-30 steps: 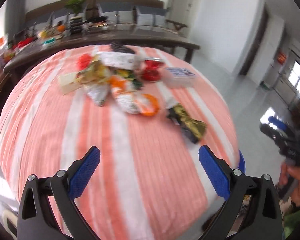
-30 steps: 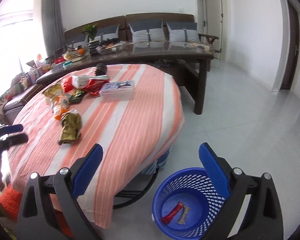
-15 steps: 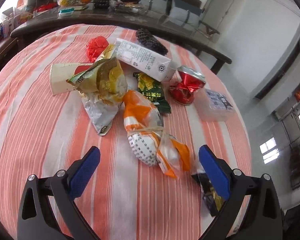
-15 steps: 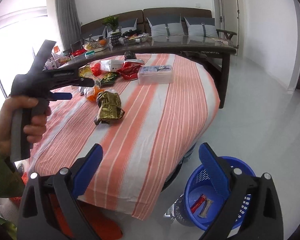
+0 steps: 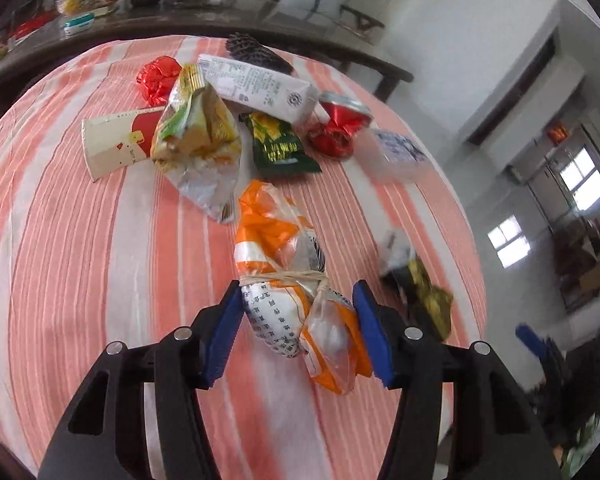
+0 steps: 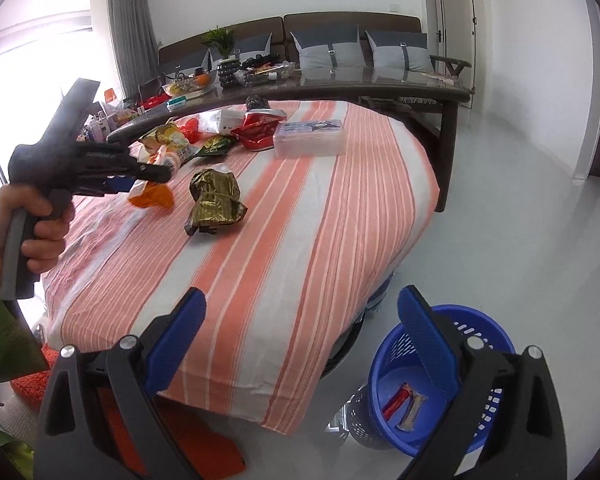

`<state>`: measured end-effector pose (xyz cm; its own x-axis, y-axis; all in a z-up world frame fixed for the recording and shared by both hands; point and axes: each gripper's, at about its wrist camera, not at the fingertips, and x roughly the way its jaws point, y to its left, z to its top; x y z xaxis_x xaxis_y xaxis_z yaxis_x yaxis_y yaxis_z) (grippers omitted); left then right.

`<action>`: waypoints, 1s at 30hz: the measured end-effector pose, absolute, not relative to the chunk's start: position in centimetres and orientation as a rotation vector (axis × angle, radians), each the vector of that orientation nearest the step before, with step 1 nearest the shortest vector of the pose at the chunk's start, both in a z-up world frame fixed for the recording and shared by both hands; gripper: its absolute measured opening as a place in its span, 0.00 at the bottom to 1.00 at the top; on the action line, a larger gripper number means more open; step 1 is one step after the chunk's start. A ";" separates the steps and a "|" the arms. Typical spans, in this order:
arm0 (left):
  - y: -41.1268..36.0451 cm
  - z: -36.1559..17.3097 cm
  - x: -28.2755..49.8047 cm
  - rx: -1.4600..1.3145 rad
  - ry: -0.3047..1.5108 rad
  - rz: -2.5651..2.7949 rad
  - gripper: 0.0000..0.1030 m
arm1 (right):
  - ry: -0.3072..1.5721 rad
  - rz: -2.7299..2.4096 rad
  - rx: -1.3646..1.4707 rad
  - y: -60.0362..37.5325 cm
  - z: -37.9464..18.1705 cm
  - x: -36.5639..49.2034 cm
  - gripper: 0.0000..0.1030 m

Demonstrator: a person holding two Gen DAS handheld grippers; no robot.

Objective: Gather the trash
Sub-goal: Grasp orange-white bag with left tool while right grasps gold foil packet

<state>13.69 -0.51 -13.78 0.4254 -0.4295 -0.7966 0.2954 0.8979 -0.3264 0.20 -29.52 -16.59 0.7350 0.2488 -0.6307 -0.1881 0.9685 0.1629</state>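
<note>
Left tool point(image 5: 298, 330) clamped on the orange-and-white plastic bag point(image 5: 290, 280), pads touching both sides, bag lying on the striped surface point(image 5: 80, 260). Right tool point(image 6: 300, 344) wide open, gripping nothing, beside the surface edge. Blue trash basket point(image 6: 496, 332) on the floor, two wrappers inside. Beyond the bag: gold wrapper point(image 6: 216, 196), chip bag point(image 5: 196, 140), crushed red can point(image 5: 340, 124).
</note>
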 end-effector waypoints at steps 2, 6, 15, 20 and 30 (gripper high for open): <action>0.3 -13.9 12.5 -0.088 1.065 -0.520 0.56 | 0.722 0.285 0.111 -28.6 -16.2 1.2 0.91; 1.1 -14.2 10.9 -0.015 1.069 -0.543 0.63 | 0.796 0.346 0.100 -25.6 -15.6 4.5 0.91; 0.7 -14.5 10.4 0.039 1.029 -0.419 0.85 | 1.003 0.359 -0.042 -19.7 -16.9 11.2 0.74; 3.4 -14.0 10.3 0.039 1.006 -0.339 0.86 | 1.024 0.376 0.008 -18.6 -16.6 10.9 0.72; 2.0 -13.9 11.0 0.128 0.995 -0.400 0.85 | 1.046 0.326 -0.046 -18.2 -15.6 12.6 0.81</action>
<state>11.04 1.99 -13.95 0.4785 -0.2691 -0.8359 0.3848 0.9199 -0.0759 12.56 -18.17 -15.63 0.4578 0.2430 -0.8552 -0.2863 0.9510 0.1170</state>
